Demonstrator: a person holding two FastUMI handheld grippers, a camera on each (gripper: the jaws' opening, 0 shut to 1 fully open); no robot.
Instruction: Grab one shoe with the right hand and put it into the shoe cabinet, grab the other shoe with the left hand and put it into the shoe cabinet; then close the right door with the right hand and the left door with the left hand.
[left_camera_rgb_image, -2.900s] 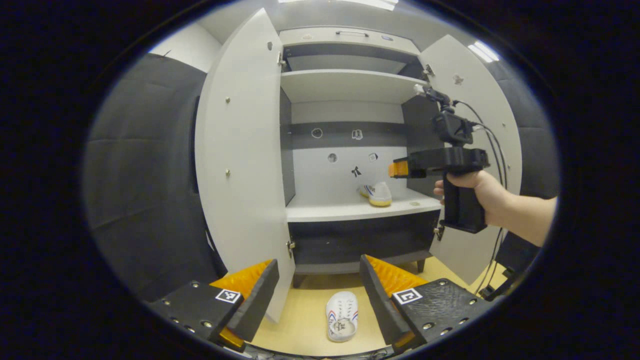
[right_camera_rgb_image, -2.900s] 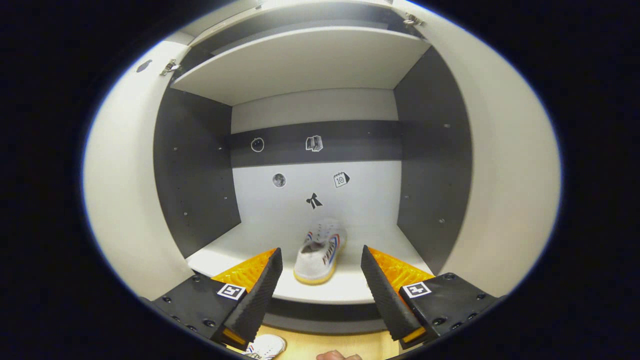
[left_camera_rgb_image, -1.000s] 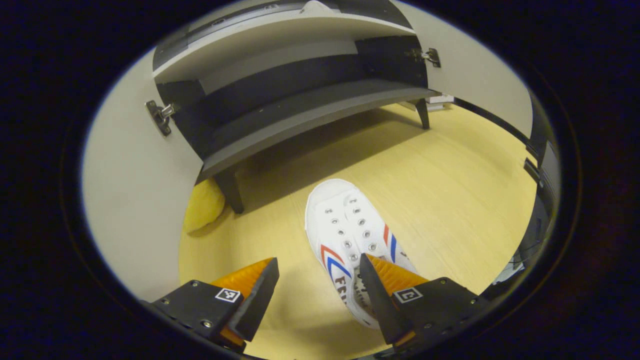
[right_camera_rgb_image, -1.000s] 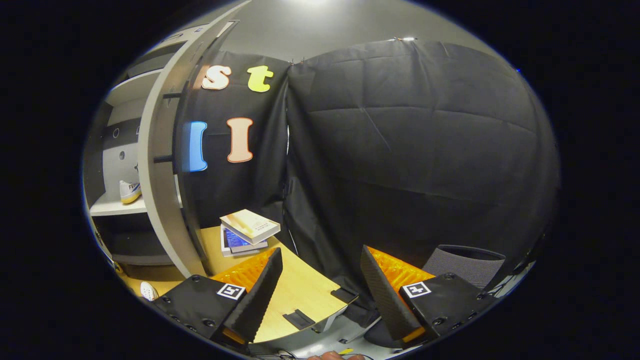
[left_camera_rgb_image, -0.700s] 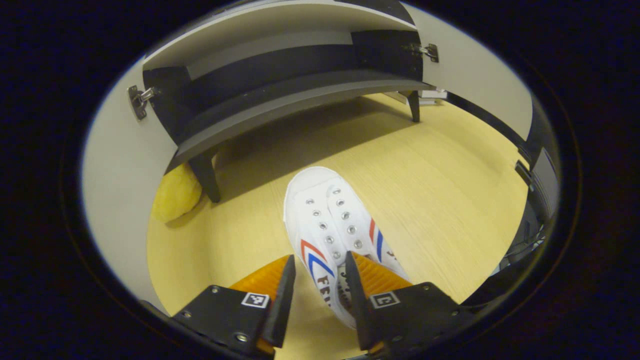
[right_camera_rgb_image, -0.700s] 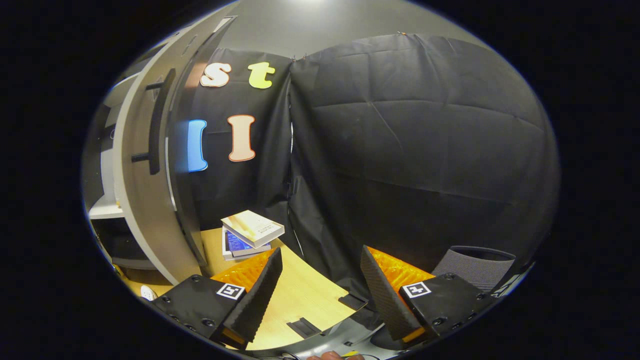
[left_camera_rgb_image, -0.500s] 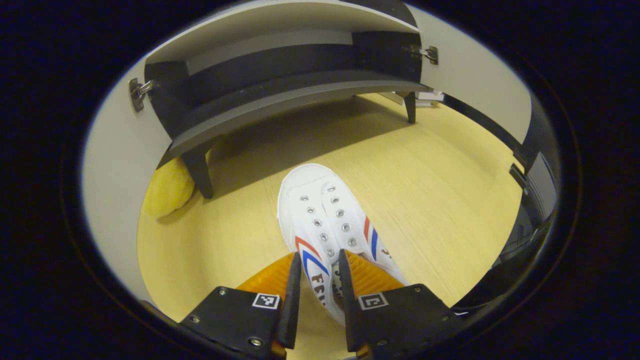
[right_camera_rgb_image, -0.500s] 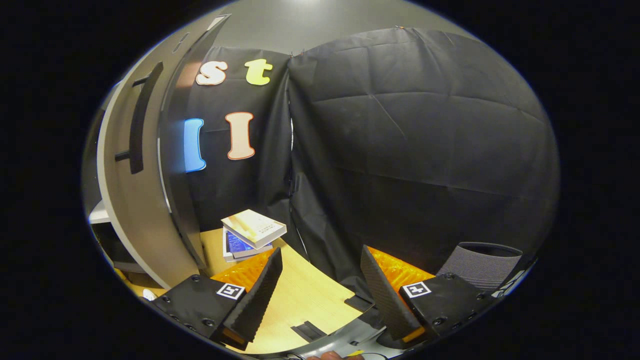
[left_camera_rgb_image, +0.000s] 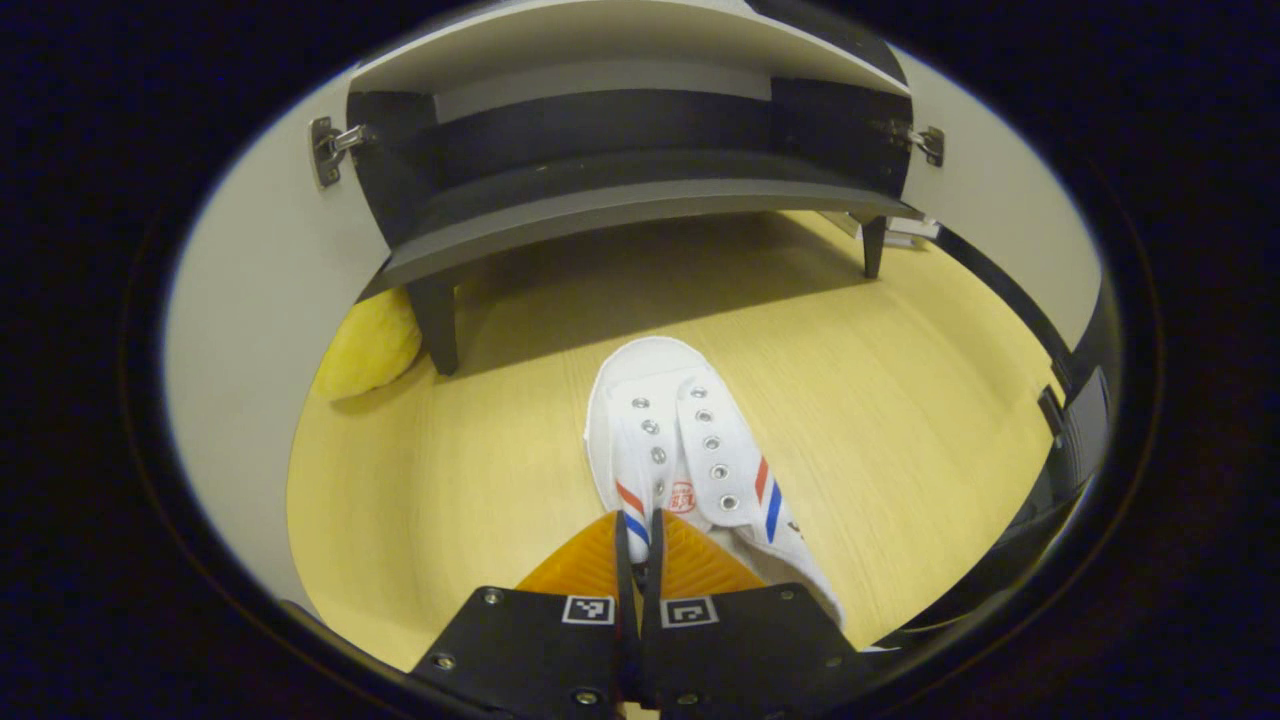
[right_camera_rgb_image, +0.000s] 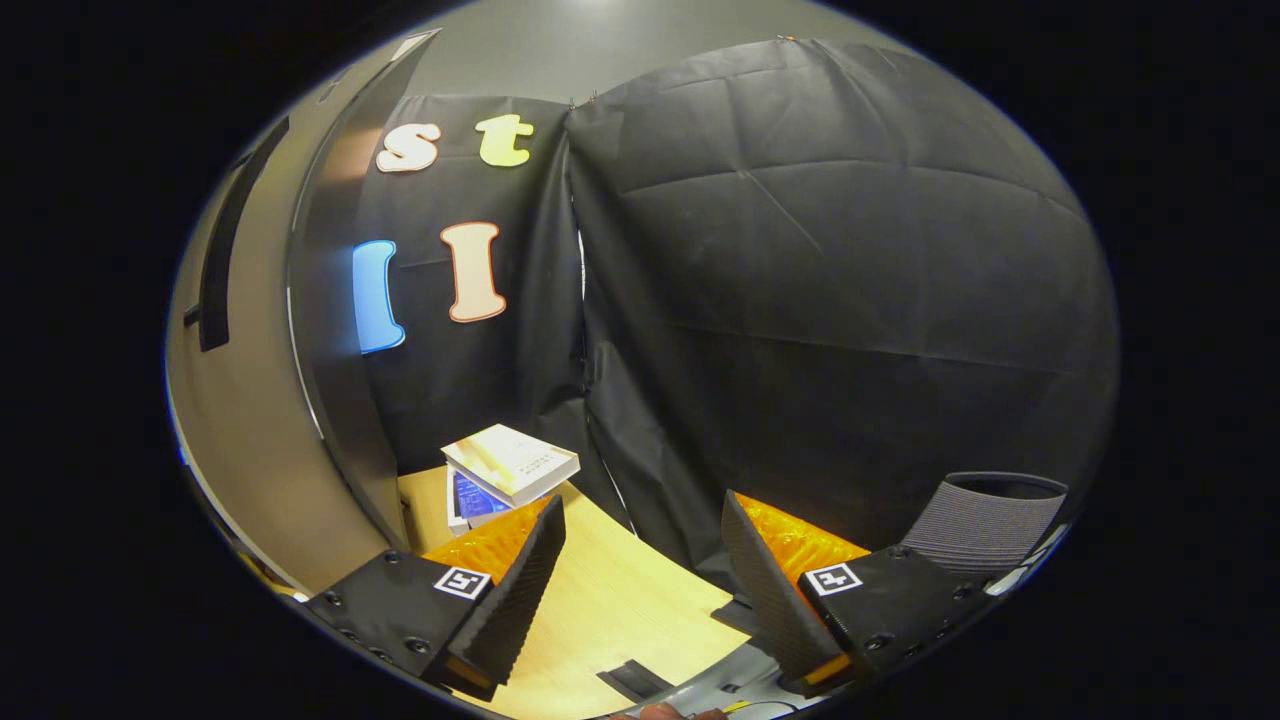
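One shoe cabinet (left_camera_rgb_image: 620, 200) at my left view's twelve o'clock, floor (left_camera_rgb_image: 880, 380) below; the white shoe (left_camera_rgb_image: 670, 440) lies centre, my left gripper (left_camera_rgb_image: 637, 530) pinched on its near side at six; my right gripper (right_camera_rgb_image: 640, 545) stands spread, beside the right door (right_camera_rgb_image: 250, 400) at nine

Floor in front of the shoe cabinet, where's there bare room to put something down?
Bare floor lies right of the shoe, out to the open right door, and left of it up to the left door. It is tighter by the cabinet's front-left leg, where a yellow object sits, and around the left gripper pinching the shoe.
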